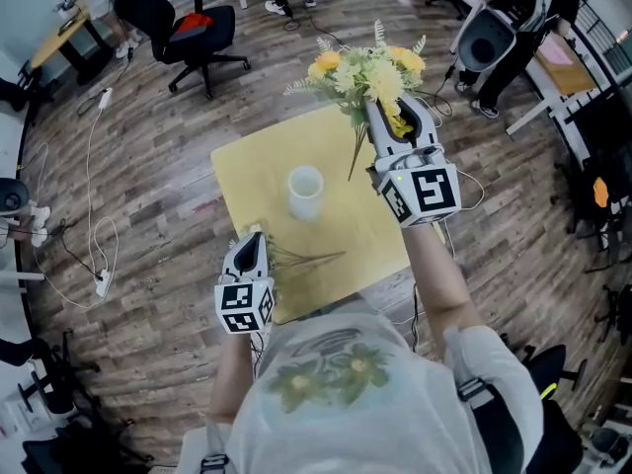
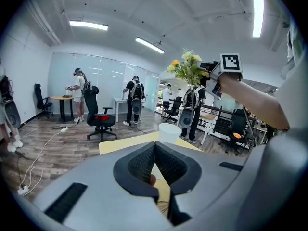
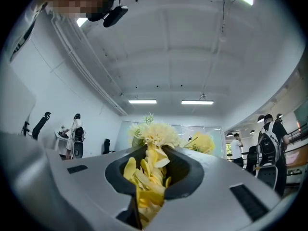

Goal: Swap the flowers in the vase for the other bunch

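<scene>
My right gripper (image 1: pixel 380 107) is raised over the far edge of the yellow table (image 1: pixel 252 166) and shut on a bunch of yellow flowers (image 1: pixel 367 70). Its petals fill the jaws in the right gripper view, where the yellow flowers (image 3: pixel 155 134) stick out past the right gripper (image 3: pixel 154 153). The white vase (image 1: pixel 304 192) stands empty mid-table. My left gripper (image 1: pixel 254 237) is low over the near table edge, jaws closed on the other bunch (image 1: pixel 314 258), whose thin brown stems trail right. In the left gripper view a pinkish bit and stems (image 2: pixel 166 207) show between the left gripper (image 2: pixel 154 150) pads, the vase (image 2: pixel 169 131) just beyond.
A black office chair (image 1: pixel 190 30) stands on the wood floor at the back left. White cables (image 1: pixel 97 220) lie left of the table. A person and equipment (image 1: pixel 499 33) stand at the back right. People stand at desks (image 2: pixel 77 97) in the distance.
</scene>
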### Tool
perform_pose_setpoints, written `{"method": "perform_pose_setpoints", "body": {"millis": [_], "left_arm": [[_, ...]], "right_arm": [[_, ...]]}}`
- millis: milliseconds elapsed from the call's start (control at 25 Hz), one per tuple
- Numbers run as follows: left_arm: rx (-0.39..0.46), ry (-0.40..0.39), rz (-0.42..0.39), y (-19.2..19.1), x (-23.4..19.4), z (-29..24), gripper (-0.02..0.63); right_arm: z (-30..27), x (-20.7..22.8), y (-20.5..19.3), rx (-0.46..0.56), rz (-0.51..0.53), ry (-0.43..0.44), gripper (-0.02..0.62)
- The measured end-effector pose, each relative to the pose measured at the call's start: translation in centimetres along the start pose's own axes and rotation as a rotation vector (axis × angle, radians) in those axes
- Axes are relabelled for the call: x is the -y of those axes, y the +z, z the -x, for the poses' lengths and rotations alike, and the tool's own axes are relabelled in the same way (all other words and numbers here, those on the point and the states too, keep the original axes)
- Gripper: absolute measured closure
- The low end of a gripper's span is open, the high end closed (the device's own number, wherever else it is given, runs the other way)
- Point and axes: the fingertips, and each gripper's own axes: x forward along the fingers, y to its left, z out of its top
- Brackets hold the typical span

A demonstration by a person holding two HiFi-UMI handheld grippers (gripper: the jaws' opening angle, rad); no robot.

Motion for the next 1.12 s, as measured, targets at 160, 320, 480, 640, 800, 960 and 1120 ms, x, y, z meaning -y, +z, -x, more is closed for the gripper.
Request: {"method": "perform_pose_setpoints", "body": {"millis": [160,320,480,640,800,960,1120], "left_arm": [[0.002,0.016,0.007,-0.2,-0.4,0.6,0.589],[0.001,0.033,0.014,-0.5,-0.8,1.0,0.589],[0.002,0.050,0.024,-0.8,-1.5,1.6,0.589],[0.003,0.067,0.033,-1.1,-1.7,2.3,0.589],[0.001,0.086,0.040,-1.3,-2.0,2.5,0.589],[-0.003,0.104,0.050,-1.5,-2.9,2.8,0.589],[-0.007,0.112,0.055,-1.7,-3.6,3.1,0.589]], "right_arm": [[-0.7,-1.5,0.9,0.031,-0.009,0.038,0.499],[-1.3,-2.7,1.4,0.055,-0.027,0.070,0.499],[-2.0,-4.5,1.6,0.065,-0.048,0.105,0.499],[-2.4,-6.2,1.2,0.061,-0.055,0.145,0.499],[-2.8,-7.3,0.3,0.049,-0.061,0.178,0.499],[-3.3,-8.6,-0.8,0.032,-0.075,0.204,0.498],[-3.5,-9.5,-2.0,0.010,-0.081,0.219,0.498]]}}
